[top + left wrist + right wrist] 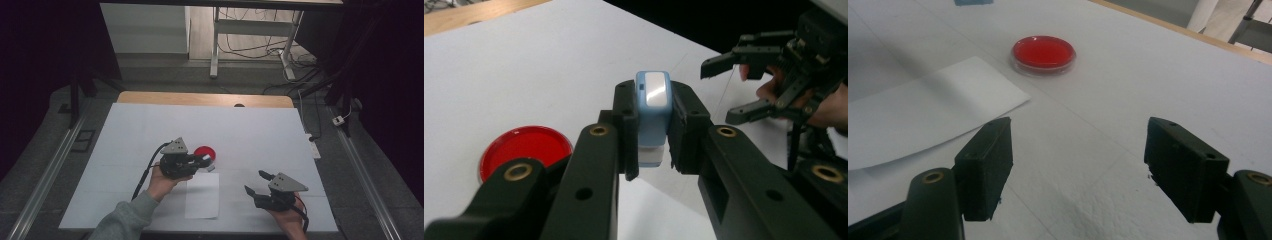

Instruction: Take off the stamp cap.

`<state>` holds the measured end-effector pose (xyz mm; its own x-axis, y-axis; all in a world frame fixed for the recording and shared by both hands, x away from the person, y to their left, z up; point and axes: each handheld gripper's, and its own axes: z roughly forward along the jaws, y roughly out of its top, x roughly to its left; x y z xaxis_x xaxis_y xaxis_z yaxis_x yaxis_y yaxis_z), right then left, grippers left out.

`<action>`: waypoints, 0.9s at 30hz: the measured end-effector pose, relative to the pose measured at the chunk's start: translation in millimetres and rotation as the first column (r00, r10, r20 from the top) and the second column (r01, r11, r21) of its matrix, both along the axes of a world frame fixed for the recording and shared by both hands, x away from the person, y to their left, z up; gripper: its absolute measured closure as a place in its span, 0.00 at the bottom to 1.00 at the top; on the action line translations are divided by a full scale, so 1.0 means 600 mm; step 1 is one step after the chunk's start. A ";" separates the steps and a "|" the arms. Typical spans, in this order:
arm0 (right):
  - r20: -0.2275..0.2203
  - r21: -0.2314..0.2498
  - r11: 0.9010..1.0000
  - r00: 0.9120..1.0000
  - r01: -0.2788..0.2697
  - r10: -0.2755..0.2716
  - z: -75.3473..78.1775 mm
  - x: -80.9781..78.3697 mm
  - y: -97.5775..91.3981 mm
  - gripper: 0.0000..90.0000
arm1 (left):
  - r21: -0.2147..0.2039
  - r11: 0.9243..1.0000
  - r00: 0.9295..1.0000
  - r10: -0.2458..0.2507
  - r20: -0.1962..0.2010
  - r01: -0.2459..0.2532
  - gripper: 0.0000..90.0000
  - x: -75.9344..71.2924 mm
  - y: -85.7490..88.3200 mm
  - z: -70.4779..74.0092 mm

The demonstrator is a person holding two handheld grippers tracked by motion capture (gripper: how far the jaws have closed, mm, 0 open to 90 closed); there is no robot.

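Left gripper (654,150): jaws clamped on a small light-blue rectangular plastic block with a white face (653,112), held above the white table covering (150,130). Round red shallow dish with a clear rim (205,152) sits just beyond that gripper (202,161), at about 1 o'clock from it in the high view. White paper sheet (202,195) lies at 6 o'clock from the block. Right gripper (256,182): jaws spread wide, nothing between them, at about 4 o'clock from the dish and well apart from it.
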<state>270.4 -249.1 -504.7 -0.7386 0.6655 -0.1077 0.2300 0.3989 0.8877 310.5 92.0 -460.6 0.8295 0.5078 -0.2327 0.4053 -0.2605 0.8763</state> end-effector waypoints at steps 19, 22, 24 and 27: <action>-0.015 0.003 1.000 1.000 -0.023 0.023 -0.001 0.019 0.048 0.32 | -0.022 0.999 0.999 0.049 0.002 -0.049 0.84 -0.001 0.031 0.001; -0.009 -0.004 0.999 0.999 -0.034 0.034 -0.001 0.018 0.059 0.33 | -0.020 0.998 0.998 0.059 0.009 -0.059 0.84 -0.004 0.033 0.003; -0.004 -0.007 0.999 0.999 -0.041 0.041 -0.001 0.017 0.068 0.33 | -0.024 0.998 0.998 0.061 0.011 -0.061 0.84 -0.007 0.033 0.005; 0.004 -0.013 0.999 0.999 -0.047 0.047 -0.003 0.015 0.083 0.33 | -0.028 0.998 0.998 0.059 0.013 -0.059 0.84 -0.007 0.031 0.006</action>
